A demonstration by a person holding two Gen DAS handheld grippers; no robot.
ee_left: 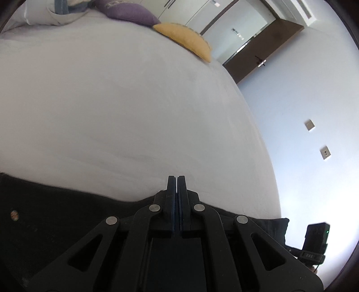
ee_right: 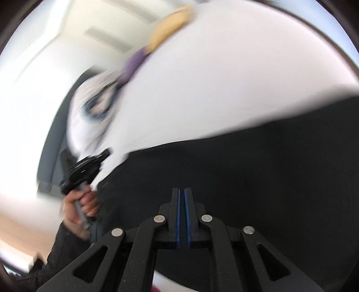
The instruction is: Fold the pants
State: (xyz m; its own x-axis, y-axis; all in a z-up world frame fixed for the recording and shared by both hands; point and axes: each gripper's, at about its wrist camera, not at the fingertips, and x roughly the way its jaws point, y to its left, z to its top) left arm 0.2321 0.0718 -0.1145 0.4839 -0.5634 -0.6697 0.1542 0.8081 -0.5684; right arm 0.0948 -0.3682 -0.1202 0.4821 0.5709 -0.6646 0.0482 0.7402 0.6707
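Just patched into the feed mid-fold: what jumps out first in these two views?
The black pants dominate, spread dark across the pale bed in the lower part of both views. At the bed's far end sit a purple cushion and a yellow cushion. In the right wrist view, a hand at lower left holds the left hand-held gripper.

No writing here can be made out. The purple cushion (ee_left: 130,12) at the far end of the bed bears a pale stitched mark, too blurred to read. The small black device (ee_left: 315,242) at the near right carries a strip of pale characters, also too small to tell.
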